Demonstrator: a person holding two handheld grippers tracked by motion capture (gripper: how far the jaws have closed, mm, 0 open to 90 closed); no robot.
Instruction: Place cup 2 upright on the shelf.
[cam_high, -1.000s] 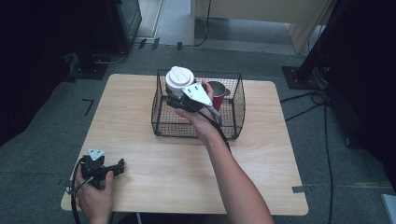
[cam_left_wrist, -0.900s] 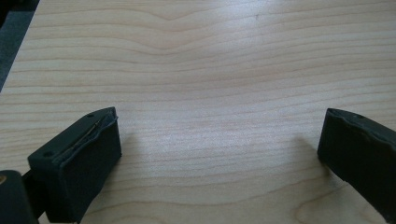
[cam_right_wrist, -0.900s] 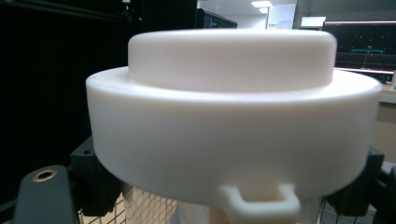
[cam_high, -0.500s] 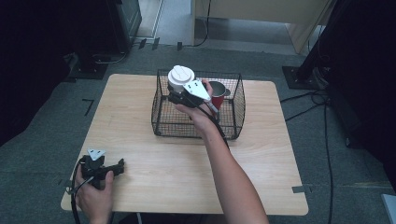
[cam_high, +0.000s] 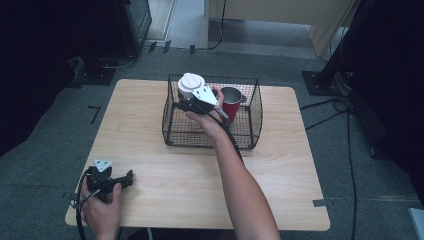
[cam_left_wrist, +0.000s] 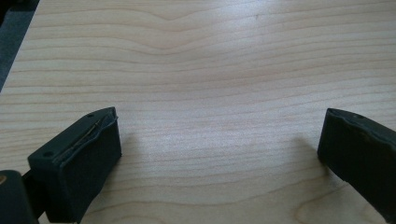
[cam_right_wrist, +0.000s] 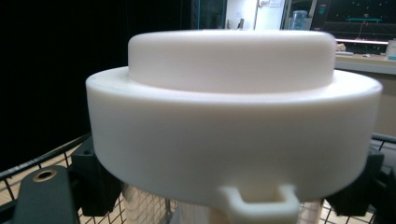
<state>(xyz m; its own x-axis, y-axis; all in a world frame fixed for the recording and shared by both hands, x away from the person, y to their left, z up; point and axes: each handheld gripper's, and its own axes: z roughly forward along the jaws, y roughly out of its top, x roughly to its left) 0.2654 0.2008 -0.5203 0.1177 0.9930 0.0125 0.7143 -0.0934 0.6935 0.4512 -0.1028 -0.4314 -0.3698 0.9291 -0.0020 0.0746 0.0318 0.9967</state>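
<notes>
1. White-lidded container (cam_high: 191, 83) held upright at the back left corner of the wire basket (cam_high: 252, 131), lid level with or just above the rim; whether the base touches the basket floor cannot be told.
2. Seen close in the right gripper view (cam_right_wrist: 233, 126): broad white stepped lid with a small tab at the front edge; below the lid only a clear strip of the body, the rest cut off by the bottom edge.
3. Right gripper (cam_high: 192, 102) clamped shut on the container just under the lid, black jaw blocks pressed against each side; pad contact itself masked by the lid's overhang.
4. Grey three-cornered plate on top of that gripper covers much of the container's body from above.
5. Red mug (cam_high: 231, 102) standing upright inside the basket, just beside the right hand (cam_high: 207, 122); lower half and handle partly hidden behind hand and cable.
6. Left gripper (cam_high: 131, 176) resting near the front left corner of the wooden table (cam_high: 280, 175), well apart from the basket.
7. Left gripper view: jaws spread wide, nothing but bare wood grain (cam_left_wrist: 210, 84) between; right-hand jaw cut off by the frame edge.
8. Surroundings dark; floor cables and stands hard to make out.
</notes>
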